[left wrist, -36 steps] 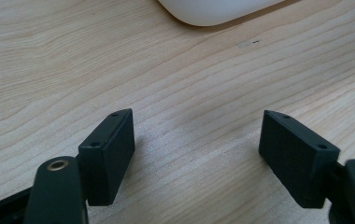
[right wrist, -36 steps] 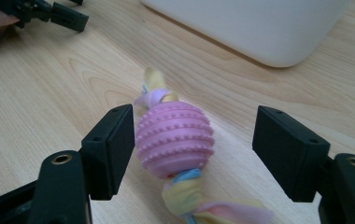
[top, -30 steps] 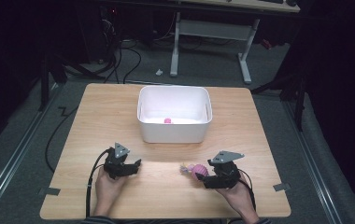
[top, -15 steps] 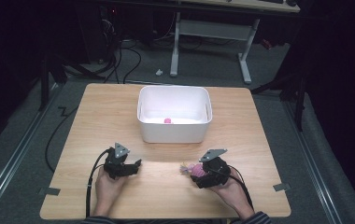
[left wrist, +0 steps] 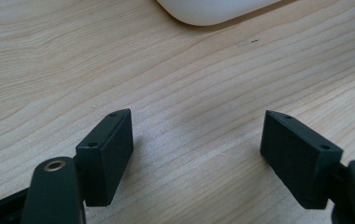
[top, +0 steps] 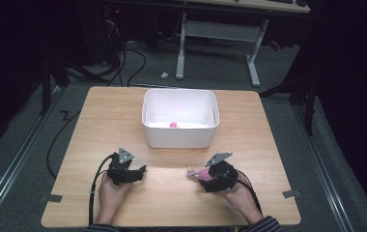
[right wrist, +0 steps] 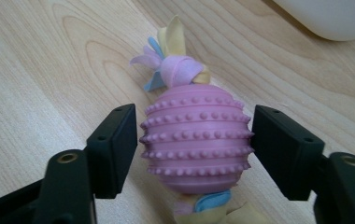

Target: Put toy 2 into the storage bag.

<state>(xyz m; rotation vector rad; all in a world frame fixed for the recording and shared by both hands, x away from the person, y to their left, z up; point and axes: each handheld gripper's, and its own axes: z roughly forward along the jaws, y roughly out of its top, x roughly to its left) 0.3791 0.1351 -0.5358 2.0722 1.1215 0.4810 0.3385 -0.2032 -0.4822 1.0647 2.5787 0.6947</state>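
Note:
A pink knobbed ball toy (right wrist: 196,135) with pastel fabric knots at both ends lies on the wooden table (top: 172,198), right of centre near the front. My right gripper (right wrist: 194,112) is open, one jaw on each side of the ball and very close to it. From above, the toy (top: 196,172) pokes out to the left of the right gripper (top: 204,177). Over bare wood at the front left, my left gripper (top: 140,171) is open with nothing between its jaws, as the left gripper view (left wrist: 197,116) confirms.
A white rectangular bin (top: 180,135) stands at the table's middle with a small pink object (top: 173,125) inside. Its rounded corner appears at the top of both gripper views (left wrist: 213,9) (right wrist: 334,18). Cables and a desk frame (top: 220,29) lie beyond the far edge.
My right gripper slid left to the pink toy and now has its jaws around the ball. The left gripper stayed where it was.

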